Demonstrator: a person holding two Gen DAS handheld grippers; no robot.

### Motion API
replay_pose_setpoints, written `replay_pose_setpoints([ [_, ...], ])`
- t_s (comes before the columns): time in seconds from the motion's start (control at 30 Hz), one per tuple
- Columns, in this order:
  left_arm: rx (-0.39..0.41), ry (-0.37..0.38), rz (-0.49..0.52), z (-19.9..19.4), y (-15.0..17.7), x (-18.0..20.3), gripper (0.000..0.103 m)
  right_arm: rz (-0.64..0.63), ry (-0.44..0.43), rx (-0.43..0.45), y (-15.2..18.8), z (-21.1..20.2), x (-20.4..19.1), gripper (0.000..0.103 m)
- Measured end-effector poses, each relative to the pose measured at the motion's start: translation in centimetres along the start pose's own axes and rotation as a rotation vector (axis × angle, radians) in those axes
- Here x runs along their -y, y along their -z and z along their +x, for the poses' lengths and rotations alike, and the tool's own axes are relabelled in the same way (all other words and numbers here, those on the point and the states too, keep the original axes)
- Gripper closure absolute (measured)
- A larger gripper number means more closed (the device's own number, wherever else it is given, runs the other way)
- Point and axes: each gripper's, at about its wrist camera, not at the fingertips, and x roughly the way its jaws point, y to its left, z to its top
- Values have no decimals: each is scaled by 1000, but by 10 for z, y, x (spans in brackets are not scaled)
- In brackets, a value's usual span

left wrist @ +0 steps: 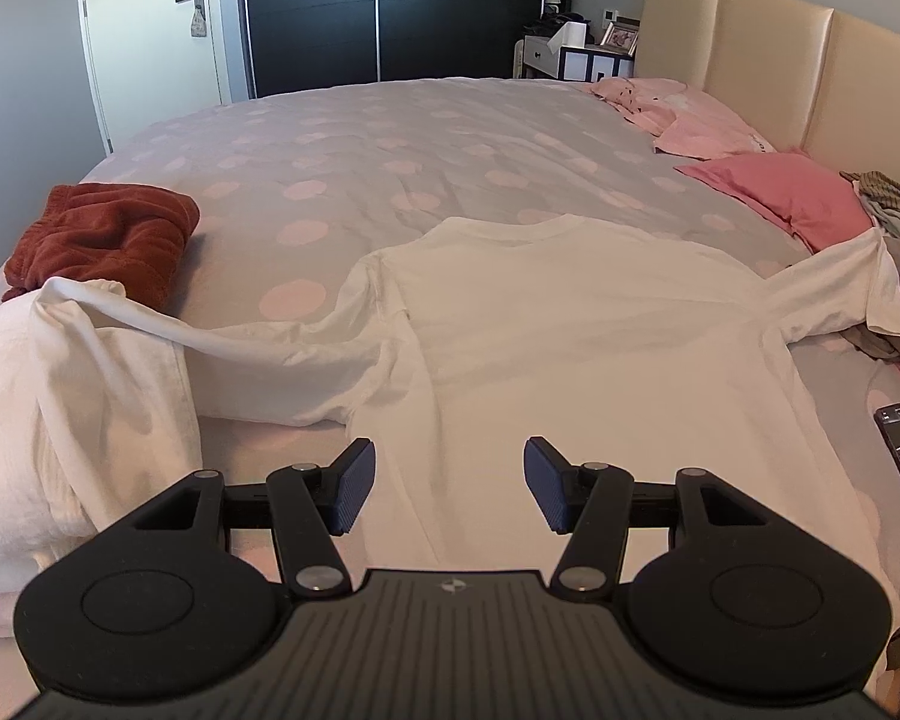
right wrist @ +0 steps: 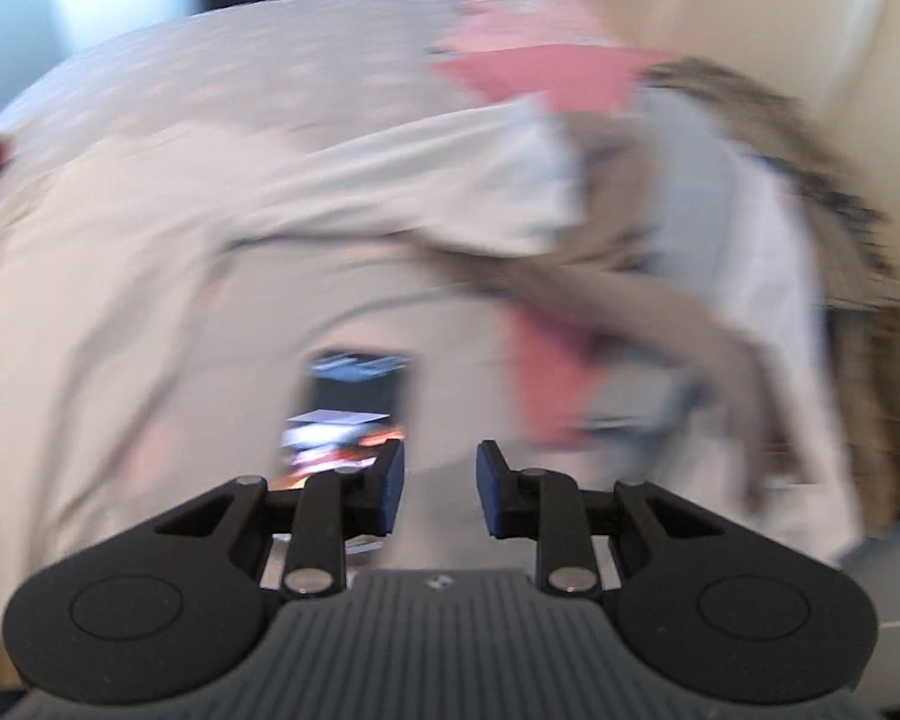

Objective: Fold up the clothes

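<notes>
Left wrist view: a white long-sleeved shirt [left wrist: 570, 324] lies flat on the bed [left wrist: 390, 150], collar far, hem near, both sleeves spread out to left and right, a layout that suits folding. Its left sleeve runs onto a white pile [left wrist: 72, 396] beside a rust-red garment [left wrist: 108, 240]; the right sleeve reaches a heap of grey and brown clothes [left wrist: 894, 240]. The left gripper [left wrist: 449, 489] hovers over the near hem, jaws wide apart and empty.

Right wrist view: heavily blurred. The right gripper [right wrist: 440, 487] has its jaws parted with nothing between them, above a phone [right wrist: 354, 396] lying on the bed beside the shirt's right side [right wrist: 120, 276].
</notes>
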Motion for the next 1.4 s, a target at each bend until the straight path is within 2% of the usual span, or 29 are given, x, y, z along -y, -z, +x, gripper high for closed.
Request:
replay_pose_setpoints([
  [0.2, 3, 10, 24, -1, 5, 6, 50, -152, -225, -65, 33, 24, -90, 73],
  [0.27, 1, 9, 22, -2, 7, 4, 50, -167, -278, -101, 47, 35, -110, 73],
  [0.37, -3, 5, 9, -2, 10, 1, 50, -164, -324, -148, 66, 52, -130, 73],
  [0.5, -10, 0, -8, -1, 12, -5, 50, -169, -363, -174, 75, 64, -146, 73],
  [0.6, -11, -2, -16, -2, 12, -7, 50, -201, -340, -178, 73, 66, -153, 75],
  [0.67, -8, 1, -16, -2, 13, -8, 50, -217, -327, -181, 71, 60, -153, 84],
  [0.7, -8, 1, -15, -2, 13, -9, 50, -225, -320, -182, 70, 57, -153, 92],
  [0.77, -10, -2, -16, -1, 14, -11, 50, -240, -306, -185, 67, 51, -154, 98],
  [1.13, -7, 11, -13, -1, 13, -10, 50, -325, -229, -200, 54, 17, -155, 99],
  [1.3, -5, 15, -16, -2, 13, -9, 50, -340, -176, -274, 55, 0, -131, 99],
  [1.4, -3, 20, -14, -3, 13, -9, 50, -295, -157, -317, 59, 3, -108, 99],
])
